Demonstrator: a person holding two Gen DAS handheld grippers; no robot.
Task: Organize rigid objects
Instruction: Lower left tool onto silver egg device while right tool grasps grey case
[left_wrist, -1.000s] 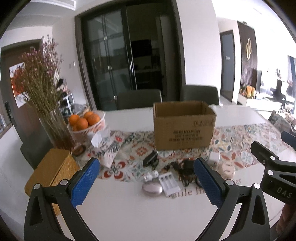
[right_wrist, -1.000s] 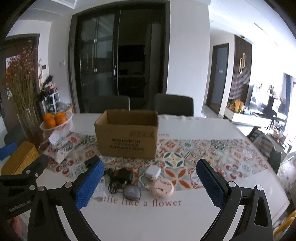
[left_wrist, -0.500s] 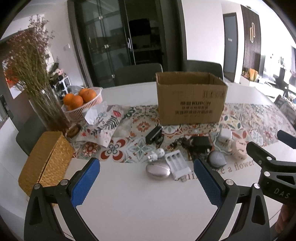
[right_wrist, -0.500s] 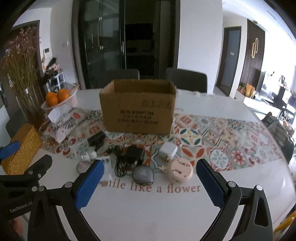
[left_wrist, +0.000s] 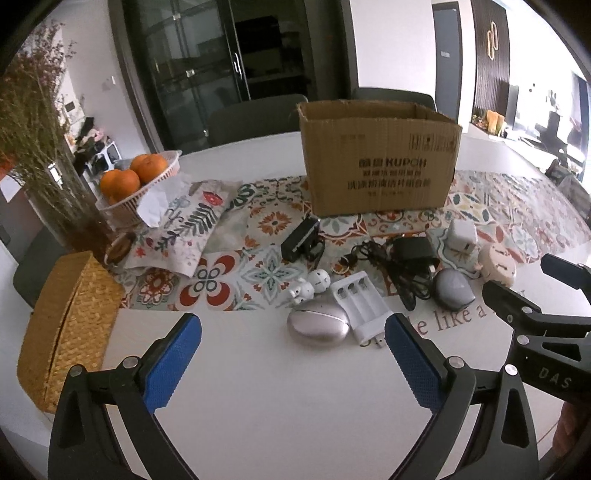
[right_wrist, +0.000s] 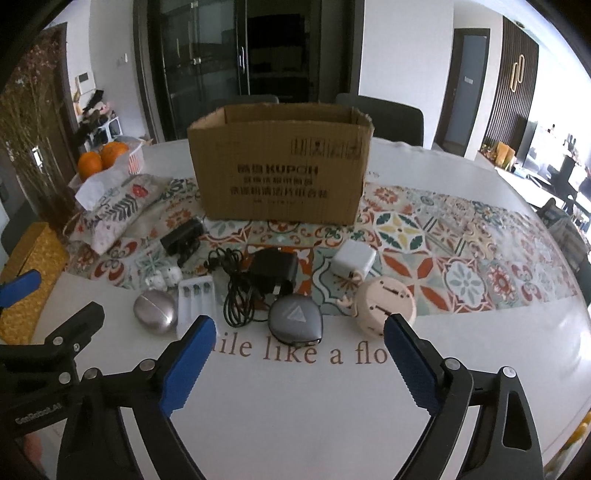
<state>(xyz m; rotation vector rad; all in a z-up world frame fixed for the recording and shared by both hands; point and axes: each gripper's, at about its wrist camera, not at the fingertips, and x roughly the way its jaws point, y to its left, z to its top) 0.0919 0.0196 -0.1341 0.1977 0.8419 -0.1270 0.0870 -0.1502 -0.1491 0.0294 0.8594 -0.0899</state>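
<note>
left gripper (left_wrist: 293, 345) wide open, empty, right gripper (right_wrist: 300, 345) just narrowing, empty

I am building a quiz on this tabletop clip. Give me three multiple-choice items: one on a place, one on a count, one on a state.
1. Where does the cardboard box stand?
A. behind the row of small devices
B. on the woven case
C. between the right gripper's fingers

2. How many slots does the white battery charger show?
A. one
B. three
C. six

3. What state is the left gripper in?
A. shut on the silver oval case
B. shut on a cable
C. open, holding nothing

Answers:
1 A: the black adapter and the grey teardrop device lie in front of it.
2 B: three parallel slots are visible.
3 C: its blue pads stand apart over bare table.
</note>
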